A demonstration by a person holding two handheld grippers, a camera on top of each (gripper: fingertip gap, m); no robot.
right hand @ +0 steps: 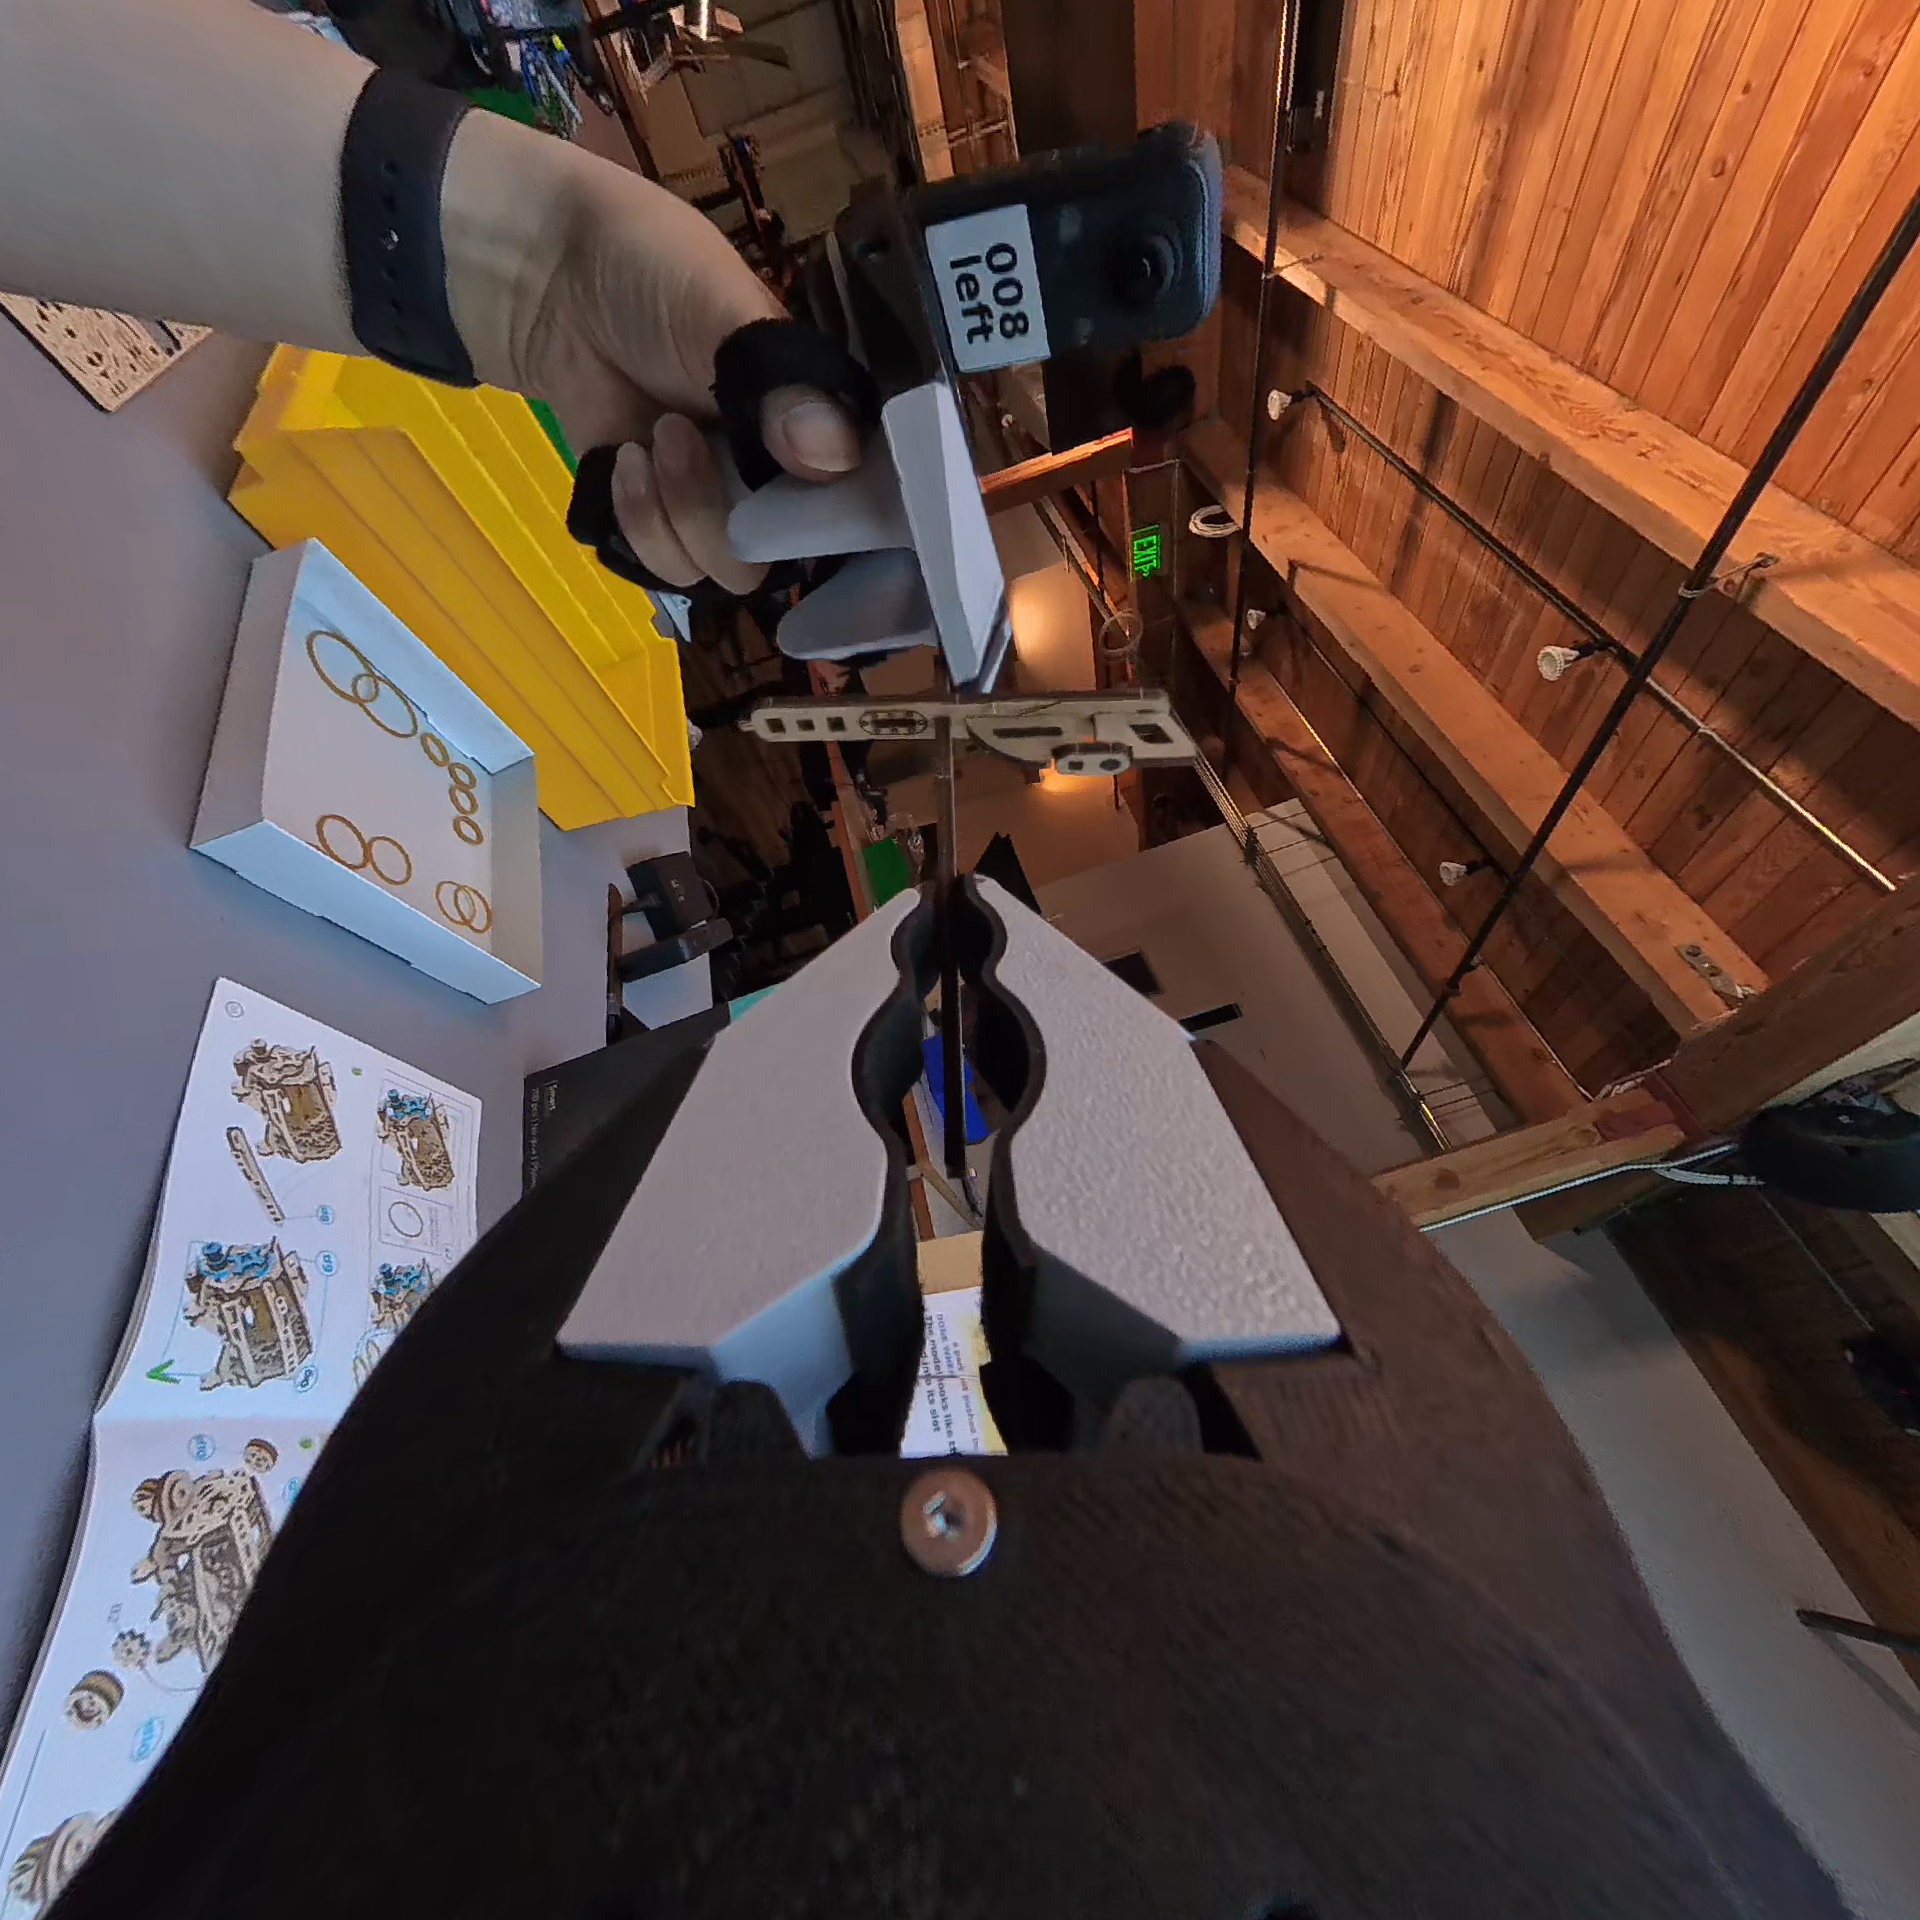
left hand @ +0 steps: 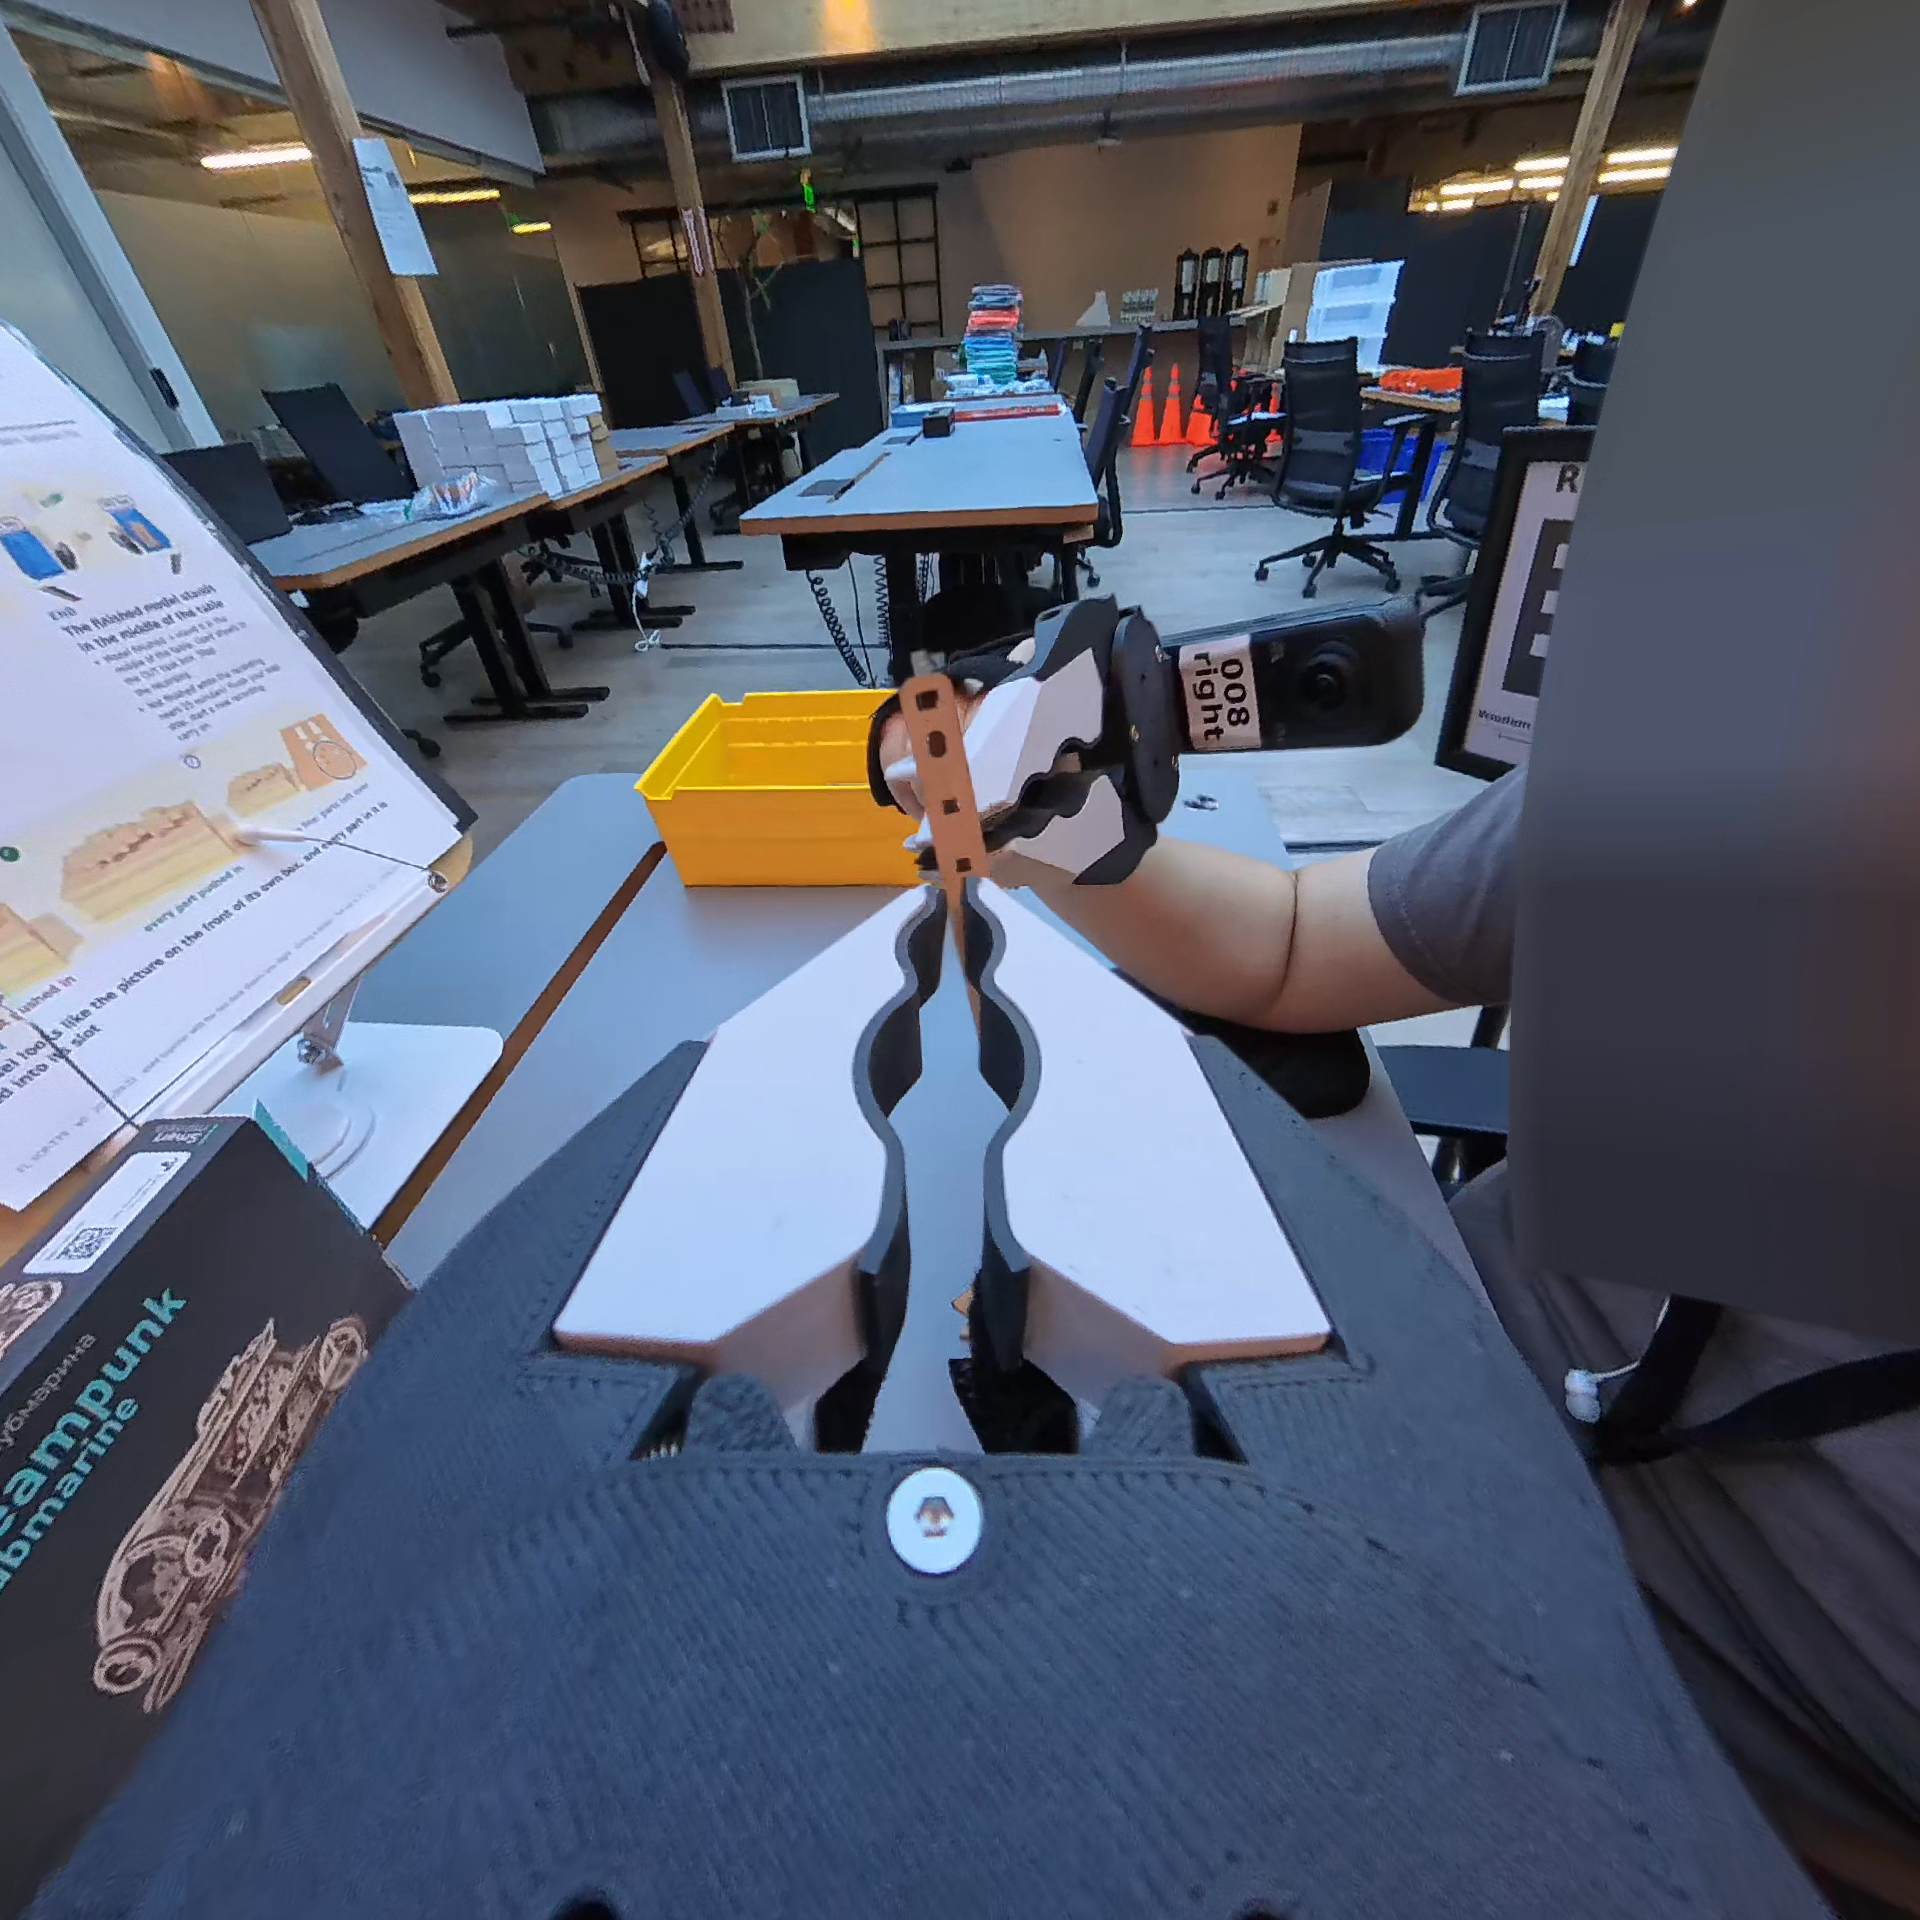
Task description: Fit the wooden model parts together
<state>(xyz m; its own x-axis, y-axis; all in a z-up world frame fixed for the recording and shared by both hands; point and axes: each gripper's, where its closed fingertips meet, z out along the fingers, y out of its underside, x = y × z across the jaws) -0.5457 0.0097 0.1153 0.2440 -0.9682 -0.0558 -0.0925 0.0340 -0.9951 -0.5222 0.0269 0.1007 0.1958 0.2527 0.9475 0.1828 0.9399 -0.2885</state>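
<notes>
My left gripper [left hand: 958,914] is shut on a long flat wooden part [right hand: 831,720] with slots, which shows edge-on between its fingers in the left wrist view [left hand: 968,977]. My right gripper [right hand: 948,899] is shut on a narrow wooden strip [left hand: 940,769] with square holes, which shows edge-on in its own view [right hand: 948,831]. The two parts meet at a right angle in the air above the table. The right gripper [left hand: 951,805] also shows in the left wrist view, and the left gripper [right hand: 982,675] in the right wrist view.
A yellow bin [left hand: 769,790] stands on the grey table [left hand: 582,935] behind the grippers. A white tray [right hand: 270,634] with several rings and an open booklet [right hand: 260,1247] lie nearby. A sheet on a stand [left hand: 156,779] and the kit box [left hand: 156,1403] are at the left. Some 4 cm of space lies between my two pairs of fingers.
</notes>
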